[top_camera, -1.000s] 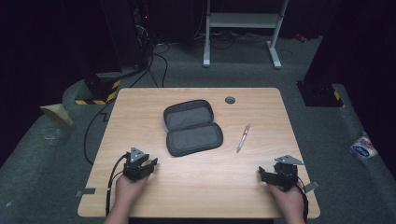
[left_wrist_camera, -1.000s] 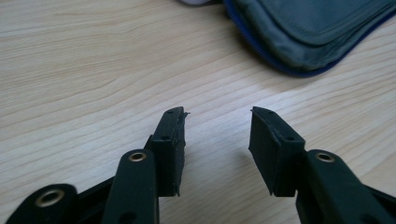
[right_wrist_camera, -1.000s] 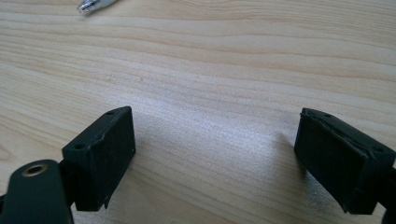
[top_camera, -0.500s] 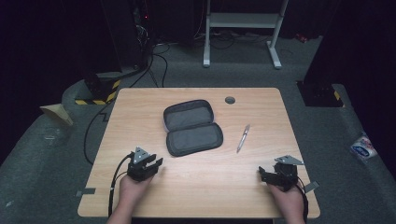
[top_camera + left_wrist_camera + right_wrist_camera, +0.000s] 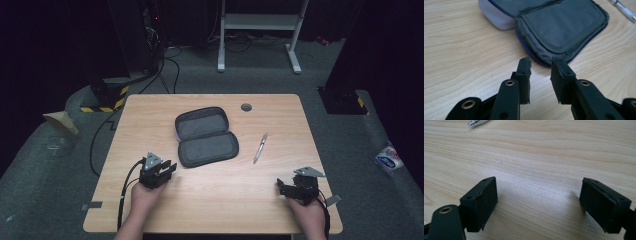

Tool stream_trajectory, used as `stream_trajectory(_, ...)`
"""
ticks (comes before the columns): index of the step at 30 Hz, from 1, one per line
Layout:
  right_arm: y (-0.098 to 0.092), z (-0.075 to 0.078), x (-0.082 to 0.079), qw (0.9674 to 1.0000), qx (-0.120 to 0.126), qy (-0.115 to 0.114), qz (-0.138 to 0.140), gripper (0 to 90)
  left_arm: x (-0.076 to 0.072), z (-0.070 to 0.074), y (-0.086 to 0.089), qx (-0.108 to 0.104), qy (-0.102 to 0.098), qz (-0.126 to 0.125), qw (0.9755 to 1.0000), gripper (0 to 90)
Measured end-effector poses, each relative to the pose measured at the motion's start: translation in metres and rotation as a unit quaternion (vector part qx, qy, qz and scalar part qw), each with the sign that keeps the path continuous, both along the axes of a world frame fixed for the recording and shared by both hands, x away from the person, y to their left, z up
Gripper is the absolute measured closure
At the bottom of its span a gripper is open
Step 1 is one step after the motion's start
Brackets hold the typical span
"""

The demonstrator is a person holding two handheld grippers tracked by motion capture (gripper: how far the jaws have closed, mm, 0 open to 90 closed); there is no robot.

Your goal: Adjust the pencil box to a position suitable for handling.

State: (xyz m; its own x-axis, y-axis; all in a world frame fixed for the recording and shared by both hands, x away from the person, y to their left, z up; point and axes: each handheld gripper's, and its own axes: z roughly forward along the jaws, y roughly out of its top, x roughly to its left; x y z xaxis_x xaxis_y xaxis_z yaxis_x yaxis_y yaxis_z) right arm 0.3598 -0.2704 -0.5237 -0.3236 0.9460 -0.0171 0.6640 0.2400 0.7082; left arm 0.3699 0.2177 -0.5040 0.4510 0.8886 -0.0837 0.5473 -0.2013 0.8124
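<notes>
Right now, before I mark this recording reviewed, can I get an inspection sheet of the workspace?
Surface: light wooden table, with a small dark round grommet near the far edge.
Job's things: grey zip case lying open flat at the middle; pen to its right, apart from it.
Clutter: nothing seen on the table.
Grippers: left gripper close to the case's near corner, jaws just been closing, nothing between them; right gripper open wide over bare wood.
Cables: black cable trailing from the left gripper; more cables on the floor beyond.
Surroundings: dark room, grey carpet; white stand behind; yellow-black striped block and packet on the floor.
</notes>
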Motion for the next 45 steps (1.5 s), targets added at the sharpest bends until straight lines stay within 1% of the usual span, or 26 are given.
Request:
stream_trajectory(1,0.000,0.000,0.000,1.0000,0.000,0.000,0.000,14.3,0.000,0.000,0.000,0.000,0.000,0.000,1.0000,68.7)
stream_trajectory(2,0.000,0.000,0.000,1.0000,0.000,0.000,0.001,14.6,0.006,-0.001,-0.002,0.011,0.005,0.002,0.9999,69.3)
stream_trajectory(3,0.000,0.000,0.000,1.0000,0.000,0.000,0.001,14.6,0.009,-0.002,-0.003,0.015,0.004,0.004,0.9999,69.6)
stream_trajectory(5,0.000,0.000,0.000,1.0000,0.000,0.000,0.002,14.7,0.015,-0.002,-0.005,0.009,0.002,0.006,0.9999,69.9)
stream_trajectory(6,0.000,0.000,0.000,1.0000,0.000,-0.001,0.002,14.7,0.017,-0.002,-0.006,0.007,-0.001,0.007,1.0000,69.9)
stream_trajectory(7,0.000,0.000,0.000,1.0000,0.000,0.000,0.002,14.7,0.019,-0.003,-0.007,0.006,-0.005,0.006,0.9999,70.4)
stream_trajectory(8,0.000,0.000,0.000,1.0000,0.000,0.000,0.002,14.7,0.019,-0.003,-0.007,0.006,-0.005,0.006,0.9999,70.8)
stream_trajectory(10,0.000,0.000,0.000,1.0000,0.000,-0.001,0.002,14.9,0.025,-0.004,-0.015,0.021,-0.002,0.008,0.9998,71.0)
stream_trajectory(11,0.000,0.000,0.000,1.0000,0.000,-0.001,0.001,15.0,0.027,-0.004,-0.017,0.020,-0.003,0.011,0.9997,71.0)
stream_trajectory(13,0.000,0.000,0.000,1.0000,0.000,-0.001,0.001,15.0,0.031,-0.004,-0.020,0.026,-0.007,0.019,0.9994,72.8)
stream_trajectory(14,0.000,0.000,0.000,1.0000,0.000,-0.001,0.002,15.0,0.033,-0.004,-0.021,0.024,-0.009,0.023,0.9994,74.1)
stream_trajectory(15,0.000,0.000,0.000,1.0000,0.000,-0.001,0.002,15.1,0.034,-0.004,-0.023,0.026,-0.006,0.029,0.9992,75.4)
stream_trajectory(16,0.000,0.000,0.000,1.0000,0.000,-0.001,0.002,15.2,0.036,-0.005,-0.023,0.029,0.002,0.031,0.9991,77.1)
stream_trajectory(19,0.000,0.000,0.000,1.0000,0.000,-0.001,0.002,15.2,0.039,-0.005,-0.026,0.028,0.010,0.030,0.9991,80.4)
stream_trajectory(22,0.000,0.000,0.000,1.0000,0.000,-0.001,0.002,15.3,0.040,-0.005,-0.027,0.032,0.007,0.032,0.9989,86.8)
stream_trajectory(26,0.000,0.000,0.000,1.0000,0.000,-0.001,0.003,15.4,0.039,-0.006,-0.029,0.038,0.002,0.031,0.9988,89.0)
stream_trajectory(29,0.000,0.000,-0.001,1.0000,0.000,-0.002,0.003,15.4,0.036,-0.006,-0.029,0.038,0.000,0.026,0.9989,89.3)
stream_trajectory(32,0.000,0.000,0.000,1.0000,0.001,-0.001,0.003,15.5,0.034,-0.005,-0.030,0.043,-0.002,0.023,0.9988,89.6)
stream_trajectory(34,0.001,0.000,0.000,1.0000,0.001,-0.001,0.004,15.6,0.029,-0.007,-0.030,0.049,-0.004,0.018,0.9986,89.6)
stream_trajectory(35,0.001,0.000,0.000,1.0000,0.001,-0.001,0.005,15.6,0.026,-0.008,-0.030,0.053,-0.005,0.015,0.9985,89.6)
stream_trajectory(38,0.001,0.000,0.000,1.0000,0.000,-0.002,0.005,15.8,0.013,-0.009,-0.032,0.057,-0.007,0.006,0.9984,89.6)
stream_trajectory(40,0.001,0.000,0.000,1.0000,0.000,-0.002,0.005,15.9,0.003,-0.009,-0.034,0.067,-0.010,-0.006,0.9977,89.6)
stream_trajectory(45,0.001,0.000,-0.001,1.0000,0.000,-0.002,0.005,15.9,-0.017,-0.008,-0.041,0.068,-0.012,-0.039,0.9968,89.6)
